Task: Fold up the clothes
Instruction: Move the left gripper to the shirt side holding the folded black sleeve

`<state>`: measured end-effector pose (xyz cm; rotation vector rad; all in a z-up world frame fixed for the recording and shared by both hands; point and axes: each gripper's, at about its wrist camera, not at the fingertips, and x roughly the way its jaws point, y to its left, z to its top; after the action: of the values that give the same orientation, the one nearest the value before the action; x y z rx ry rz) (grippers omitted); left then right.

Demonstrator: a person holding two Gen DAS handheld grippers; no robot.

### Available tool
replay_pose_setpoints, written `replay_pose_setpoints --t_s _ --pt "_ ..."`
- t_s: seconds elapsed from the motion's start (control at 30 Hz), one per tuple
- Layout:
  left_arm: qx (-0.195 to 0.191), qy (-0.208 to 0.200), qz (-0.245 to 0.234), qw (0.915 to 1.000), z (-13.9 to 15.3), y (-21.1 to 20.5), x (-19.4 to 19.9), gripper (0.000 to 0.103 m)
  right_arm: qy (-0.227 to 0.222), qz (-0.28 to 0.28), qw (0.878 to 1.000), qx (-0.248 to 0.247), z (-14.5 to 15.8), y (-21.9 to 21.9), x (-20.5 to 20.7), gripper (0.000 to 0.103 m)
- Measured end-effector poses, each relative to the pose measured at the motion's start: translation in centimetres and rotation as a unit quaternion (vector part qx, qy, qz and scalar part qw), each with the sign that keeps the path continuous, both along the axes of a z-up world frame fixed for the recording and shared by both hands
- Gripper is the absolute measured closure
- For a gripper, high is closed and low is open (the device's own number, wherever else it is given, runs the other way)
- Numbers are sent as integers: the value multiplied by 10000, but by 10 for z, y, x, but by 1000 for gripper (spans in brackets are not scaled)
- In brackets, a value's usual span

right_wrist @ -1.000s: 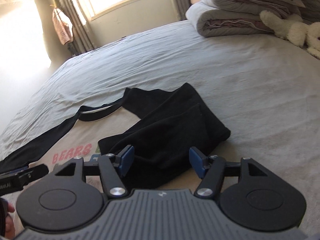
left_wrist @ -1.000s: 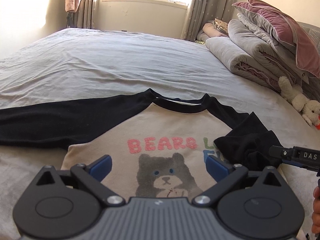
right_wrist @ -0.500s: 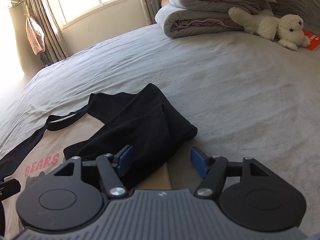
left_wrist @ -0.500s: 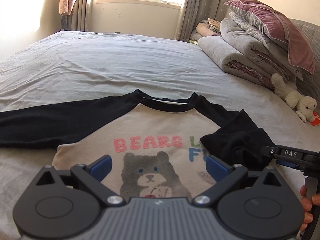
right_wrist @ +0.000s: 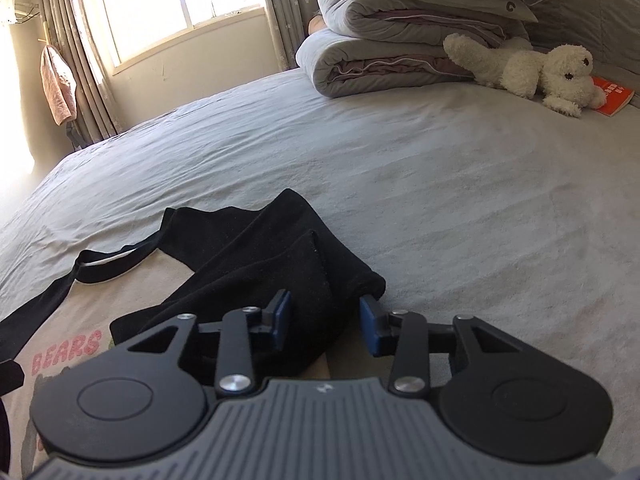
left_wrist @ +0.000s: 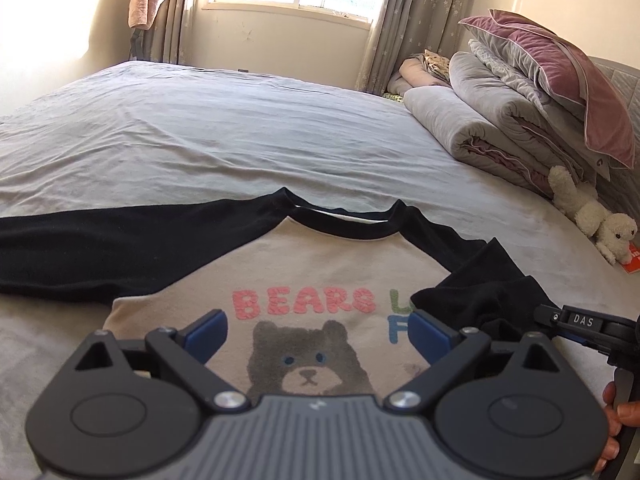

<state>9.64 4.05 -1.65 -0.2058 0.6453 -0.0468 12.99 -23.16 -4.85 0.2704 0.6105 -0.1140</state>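
Raglan sweatshirt point(left_wrist: 320, 272) lies face-up and flat on the grey bed sheet point(left_wrist: 224, 136), bear print and "BEARS" lettering readable from the near side, so collar points away toward the window and hem sits near, under the tools. Body's long axis runs near-to-far. Key relation: the right sleeve point(right_wrist: 280, 264) is already doubled back in a bunched black heap at the shirt's right shoulder edge, and it lies directly ahead of and between the fingers of the right gripper point(right_wrist: 324, 320); sleeve's long axis runs diagonally from the collar down toward that gripper. Right gripper jaws are closing, narrowed to about the width of the bundle, black fabric between the pads; cannot say firmly that both pads press it yet, the right pad looks just at the fold's edge. Left gripper point(left_wrist: 320, 332) stands wide open above the bear print, nothing between the fingers, not touching cloth as far as I can tell. Left sleeve point(left_wrist: 100, 248) stretches out flat sideways, long axis crosswise to the body, well apart from the right gripper, nearer the left. Right hand is clearly the nearer one for the bunched sleeve; likely next is pulling it across the chest.
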Motion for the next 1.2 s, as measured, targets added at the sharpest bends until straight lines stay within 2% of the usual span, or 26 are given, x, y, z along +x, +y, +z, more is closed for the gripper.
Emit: replay_pose_setpoints --t_s 0.1,0.33,0.5,0.7,0.83,0.97,1.07,1.2 --pt "-240 15 -50 9997 0 3 0 8 -58 -34 10000 -13 2 3 -4 80" --pt "-637 141 -200 9977 -2 4 0 9 127 -175 9996 -165 6 13 -10 82" --pt "-578 186 -255 9978 -3 0 0 9 165 -236 9996 -45 6 12 -13 81" --pt "-618 247 -329 9972 -1 3 0 9 22 -260 9996 -123 16 20 -22 83" --pt "-931 386 -487 9937 0 11 3 9 -200 -71 9995 -233 26 33 -29 85" --pt "-1761 539 -581 9812 -4 25 5 8 -441 490 9978 -69 33 49 -32 87" --pt "-2557 637 -555 9630 -10 37 5 8 -651 1039 9925 21 37 63 -34 88" --pt "-3244 689 -436 9424 -15 52 3 7 -828 1861 9790 60 41 83 -37 89"
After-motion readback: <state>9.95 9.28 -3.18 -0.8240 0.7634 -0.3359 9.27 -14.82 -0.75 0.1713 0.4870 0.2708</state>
